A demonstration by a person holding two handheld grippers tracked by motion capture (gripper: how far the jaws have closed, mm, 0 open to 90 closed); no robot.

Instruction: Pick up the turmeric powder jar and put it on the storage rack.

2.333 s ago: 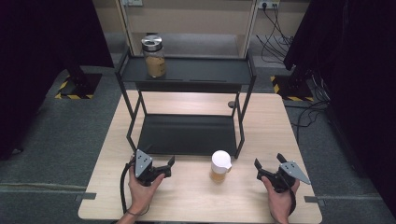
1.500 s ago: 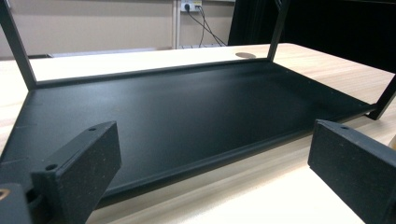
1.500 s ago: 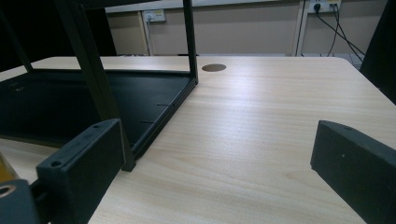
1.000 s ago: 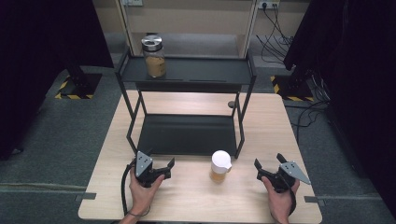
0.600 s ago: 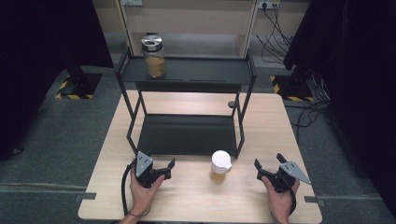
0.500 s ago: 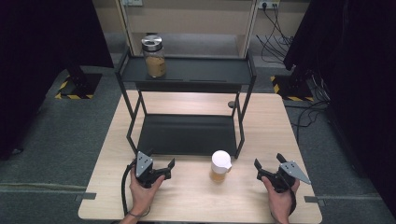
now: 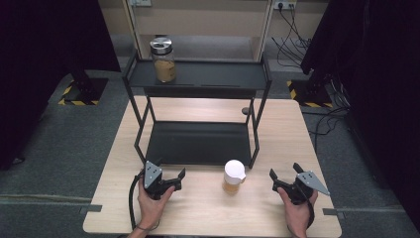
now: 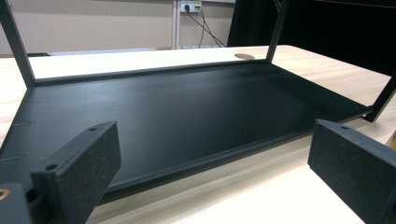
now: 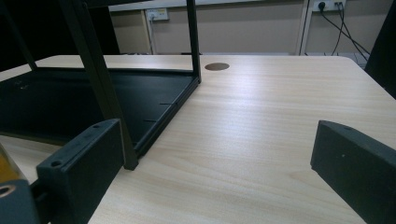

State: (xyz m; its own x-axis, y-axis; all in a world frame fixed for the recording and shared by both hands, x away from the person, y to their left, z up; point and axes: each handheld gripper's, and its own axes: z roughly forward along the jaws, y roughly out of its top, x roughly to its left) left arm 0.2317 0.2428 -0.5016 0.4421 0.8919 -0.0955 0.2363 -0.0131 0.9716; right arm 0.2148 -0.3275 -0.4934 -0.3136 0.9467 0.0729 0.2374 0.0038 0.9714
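While both tools, left tool [image 7: 177, 177] and right tool [image 7: 283, 179], rest released on the counter [image 7: 208, 210], either should approach the lidded cup [image 7: 234, 176], apparently amber-filled, level and squarely.

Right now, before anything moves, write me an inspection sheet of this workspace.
Surface: pale wooden table, round cable port near its far edge.
Job's things: black two-tier rack; glass jar with metal lid, part-filled with tan contents, on the top shelf's left end; white-lidded cup on the table before the rack's front right leg.
Clutter: nothing seen.
Grippers: left gripper and right gripper both open, empty, held low at the near edge.
Cables: left gripper's cable; wall cables behind.
Surroundings: grey carpet, dark curtains, hazard-striped bases.
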